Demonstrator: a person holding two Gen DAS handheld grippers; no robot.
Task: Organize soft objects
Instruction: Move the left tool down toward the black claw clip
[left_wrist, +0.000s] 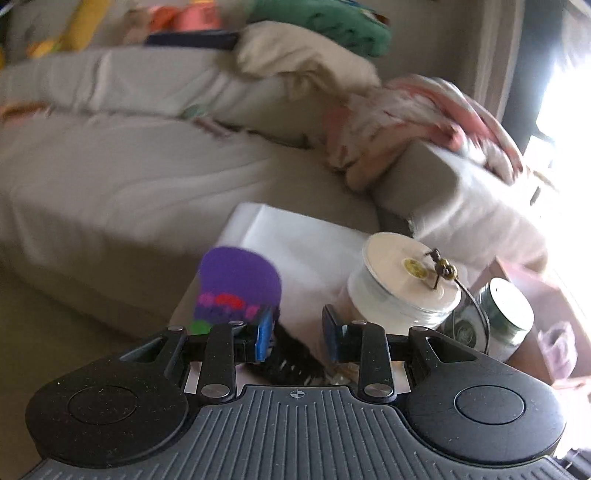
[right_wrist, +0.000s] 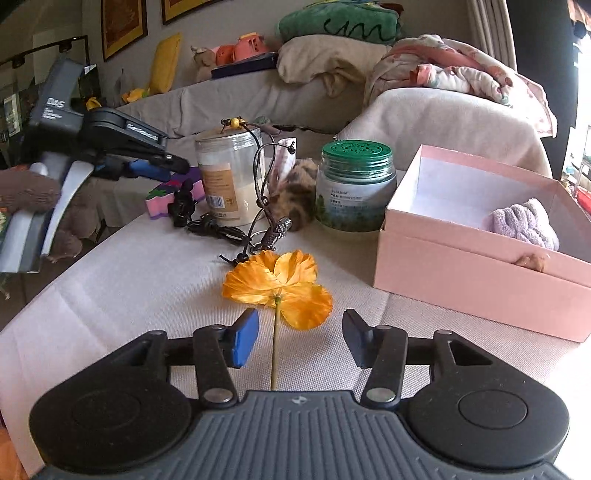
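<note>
Fingers apart on the right gripper (right_wrist: 300, 338), nothing pinched: the orange flower (right_wrist: 277, 282) lies on the white tablecloth (right_wrist: 122, 280), its stem running between the pads without touching them. Over to the left gripper (left_wrist: 297, 332); its jaws clamp a purple sponge (left_wrist: 236, 284), lifted beside the clear jar (left_wrist: 404, 291). A lilac towel (right_wrist: 526, 223) sits inside the pink box (right_wrist: 476, 273).
</note>
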